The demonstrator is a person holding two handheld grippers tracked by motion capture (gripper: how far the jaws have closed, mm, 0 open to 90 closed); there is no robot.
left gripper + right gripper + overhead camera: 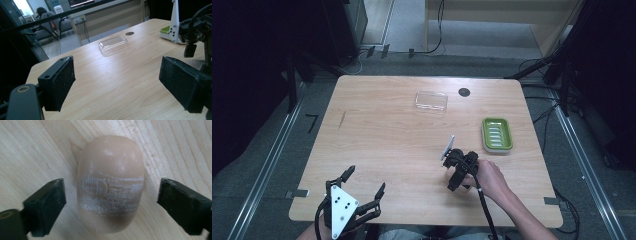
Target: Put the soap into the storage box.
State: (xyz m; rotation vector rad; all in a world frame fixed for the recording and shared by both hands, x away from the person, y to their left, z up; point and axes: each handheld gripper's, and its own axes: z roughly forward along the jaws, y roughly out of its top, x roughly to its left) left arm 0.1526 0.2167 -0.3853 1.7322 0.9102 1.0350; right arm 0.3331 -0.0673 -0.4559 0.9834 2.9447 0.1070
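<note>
A tan oval bar of soap (111,185), scuffed white across its middle, lies on the wooden table (387,145). My right gripper (112,192) points down over it, one black jaw on each side. A strip of bare wood shows between each pad and the soap, so it is open. In the high view that gripper (455,165) is right of the table's centre, held by a hand. My left gripper (364,181) hovers at the front left edge, open wide with nothing between its pads (60,82).
A green soap dish (497,134) sits just beyond and right of the right gripper. A clear plastic lid (431,101) lies at the far middle, with a black round grommet (464,92) beside it. Cables and stands surround the table on the floor.
</note>
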